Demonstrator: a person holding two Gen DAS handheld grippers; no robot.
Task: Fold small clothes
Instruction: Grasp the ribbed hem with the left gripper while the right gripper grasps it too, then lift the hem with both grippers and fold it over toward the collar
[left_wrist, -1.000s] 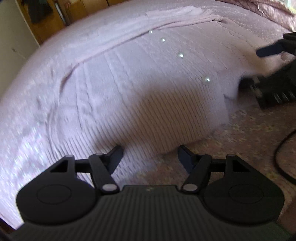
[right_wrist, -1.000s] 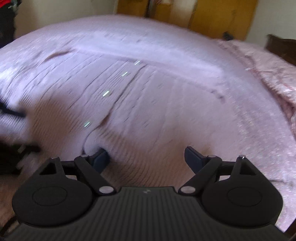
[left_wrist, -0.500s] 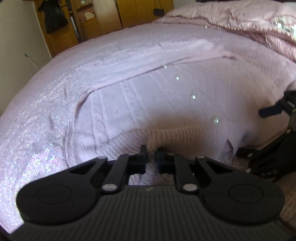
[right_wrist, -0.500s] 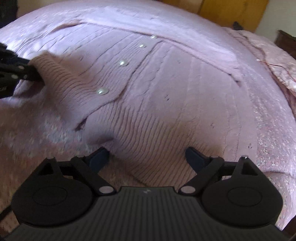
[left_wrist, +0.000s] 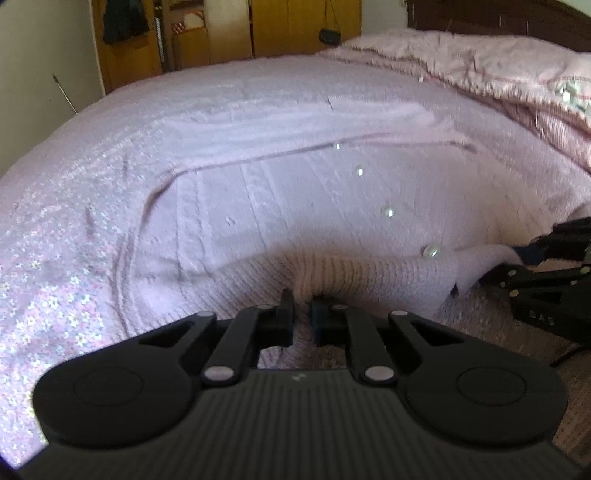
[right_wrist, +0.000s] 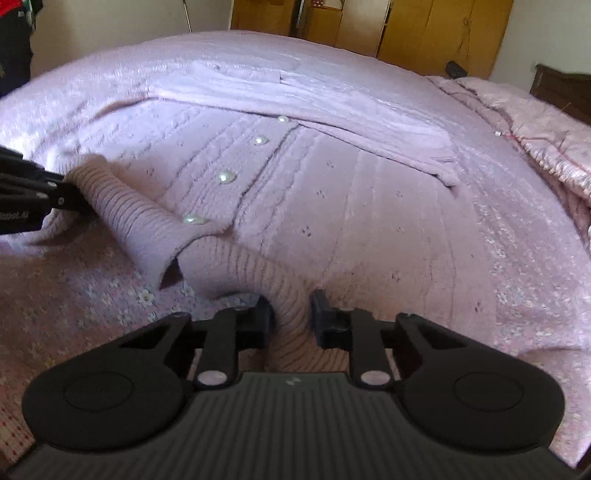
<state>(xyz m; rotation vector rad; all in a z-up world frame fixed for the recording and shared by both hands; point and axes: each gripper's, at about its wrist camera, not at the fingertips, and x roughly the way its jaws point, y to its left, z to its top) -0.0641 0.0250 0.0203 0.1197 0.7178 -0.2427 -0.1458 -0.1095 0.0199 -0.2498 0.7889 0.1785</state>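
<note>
A lilac knitted cardigan with pearl buttons lies flat on the bed, its sleeves folded across the top. It also shows in the right wrist view. My left gripper is shut on the ribbed bottom hem and lifts it off the bed. My right gripper is shut on the ribbed hem further along, also raised. The right gripper shows at the right edge of the left wrist view; the left one at the left edge of the right wrist view.
The bed has a pink flowered sheet. A crumpled pink quilt lies at the head end, below a dark headboard. Wooden wardrobes stand along the far wall.
Both grippers closed on the cardigan's bottom hem, the left one first, then the right. The hem now stands lifted off the bed.
</note>
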